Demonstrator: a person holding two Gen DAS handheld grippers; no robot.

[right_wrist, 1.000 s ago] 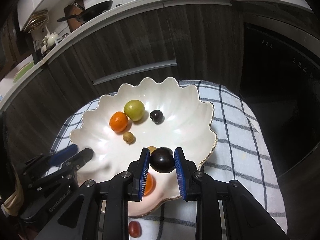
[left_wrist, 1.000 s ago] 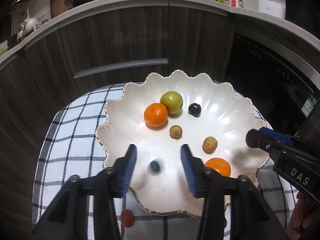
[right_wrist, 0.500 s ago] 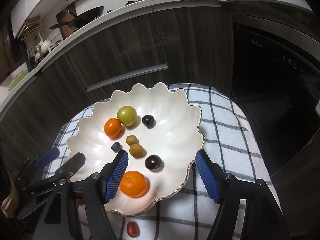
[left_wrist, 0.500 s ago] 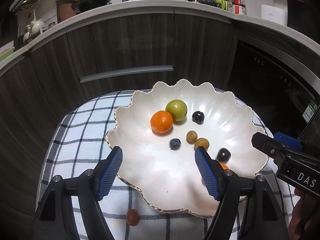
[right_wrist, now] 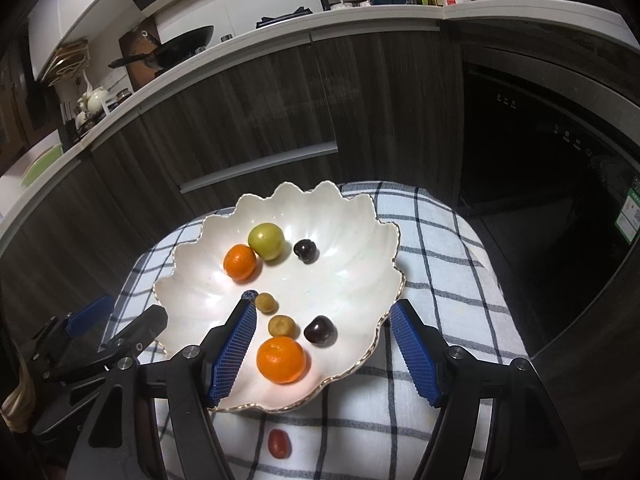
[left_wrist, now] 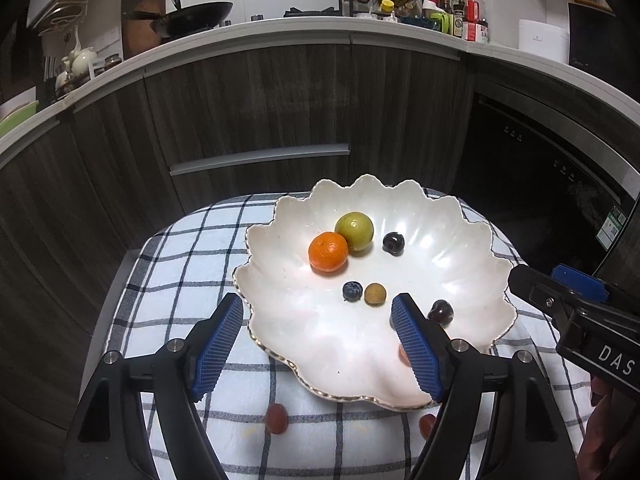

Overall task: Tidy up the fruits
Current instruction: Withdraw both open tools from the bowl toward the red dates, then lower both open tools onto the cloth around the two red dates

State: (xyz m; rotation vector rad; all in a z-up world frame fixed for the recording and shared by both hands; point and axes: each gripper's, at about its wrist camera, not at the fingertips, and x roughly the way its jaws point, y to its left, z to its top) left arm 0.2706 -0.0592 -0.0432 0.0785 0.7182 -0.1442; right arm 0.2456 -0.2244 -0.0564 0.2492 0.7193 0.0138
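Observation:
A white scalloped bowl sits on a checked cloth. In it lie an orange, a green fruit, a dark plum, a blueberry, a small brown fruit, another brown fruit, a second dark plum and a second orange. My left gripper is open and empty above the bowl's near rim. My right gripper is open and empty, above the near fruits.
A small red fruit lies on the checked cloth in front of the bowl, another beside it. Dark cabinets and a counter with a wok stand behind. A dark appliance is at right.
My right gripper opened and let the dark plum drop into the bowl. My left gripper opened wider after releasing the blueberry. Both pulled back and up from the bowl.

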